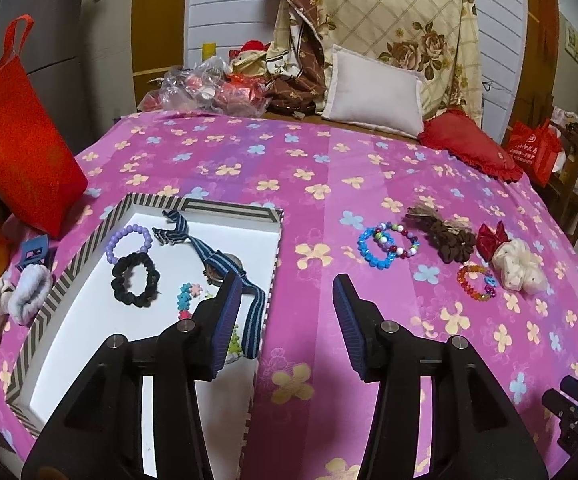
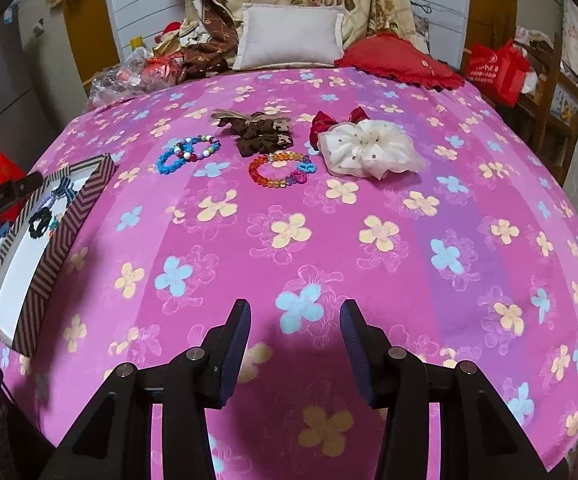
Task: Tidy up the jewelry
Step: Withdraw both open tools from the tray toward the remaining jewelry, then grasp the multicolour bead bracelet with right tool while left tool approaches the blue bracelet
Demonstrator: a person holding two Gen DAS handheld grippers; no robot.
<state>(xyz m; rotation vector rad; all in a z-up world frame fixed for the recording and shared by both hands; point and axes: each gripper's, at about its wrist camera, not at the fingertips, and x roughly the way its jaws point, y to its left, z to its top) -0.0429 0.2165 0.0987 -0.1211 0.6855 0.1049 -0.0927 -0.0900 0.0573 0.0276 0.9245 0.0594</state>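
Jewelry lies in two groups on the pink flower-print bedspread point(image 1: 329, 168). From the left wrist view, the left gripper point(image 1: 287, 284) hangs with jaws spread wide and empty, its left finger over the right edge of the shallow white box with a striped rim point(image 1: 69, 264). Inside the box sit a lilac bead bracelet point(image 1: 129, 243), a black fabric scrunchie point(image 1: 135, 279) and a navy striped strap point(image 1: 225, 264). Right of the box, on the spread, a blue bead bracelet point(image 1: 371, 248) overlaps a multicoloured bead bracelet point(image 1: 399, 240).

From the right wrist view, the right gripper point(image 2: 295, 312) also stands wide apart, holding nothing, above bare bedspread. Well beyond it lie an orange-and-purple bead bracelet point(image 2: 281, 169), a brown fabric scrunchie point(image 2: 263, 134) and a cream dotted scrunchie point(image 2: 369, 148), with a red bow point(image 2: 325, 120) just behind.
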